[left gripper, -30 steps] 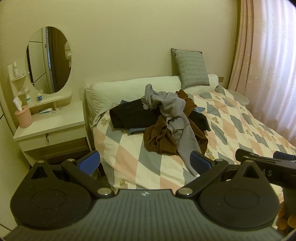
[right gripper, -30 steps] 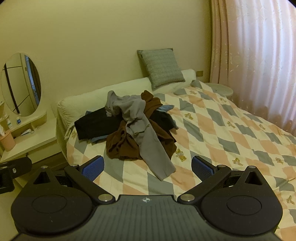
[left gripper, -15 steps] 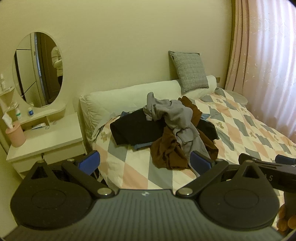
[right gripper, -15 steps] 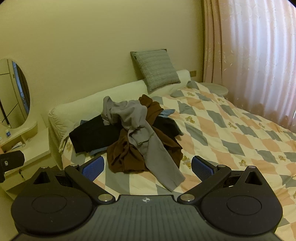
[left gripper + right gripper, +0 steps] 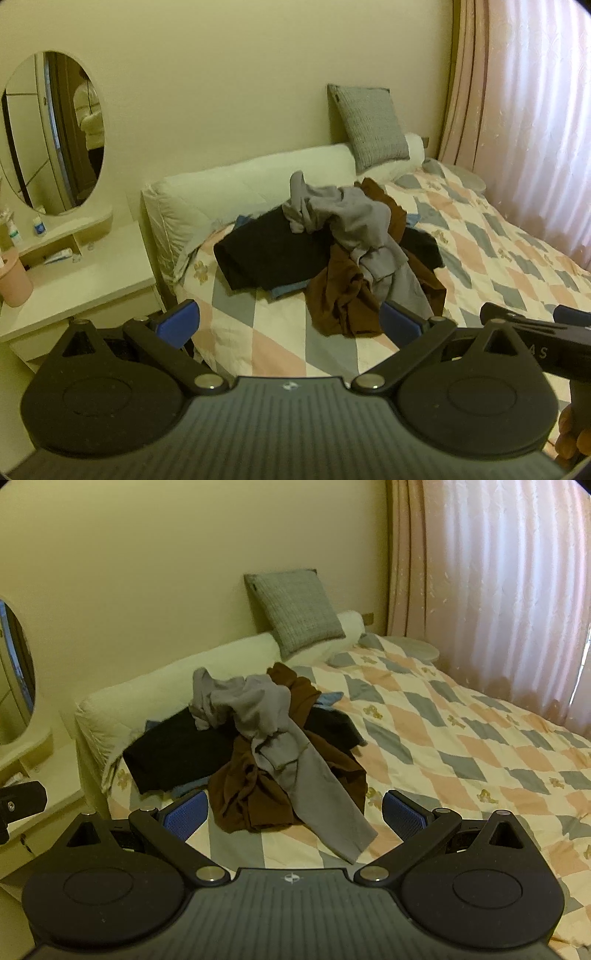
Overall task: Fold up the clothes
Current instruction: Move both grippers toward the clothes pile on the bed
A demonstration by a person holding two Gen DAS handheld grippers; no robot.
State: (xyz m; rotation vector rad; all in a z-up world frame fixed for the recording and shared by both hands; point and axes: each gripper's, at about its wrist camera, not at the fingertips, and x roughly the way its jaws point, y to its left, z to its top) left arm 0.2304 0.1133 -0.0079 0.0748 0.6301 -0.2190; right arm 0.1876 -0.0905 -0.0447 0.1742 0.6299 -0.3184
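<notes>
On the bed (image 5: 461,738), near its head, the clothes (image 5: 258,746) lie heaped with the grey garment (image 5: 306,775) on top, so it seems the one to lift clear first, while left gripper (image 5: 288,317) and right gripper (image 5: 291,812) hover level before the heap, jaws wide and empty.

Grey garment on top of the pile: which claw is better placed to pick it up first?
Probably the right claw: the grey garment trails between its open fingers. The left claw, also open, frames mostly bare quilt.
</notes>
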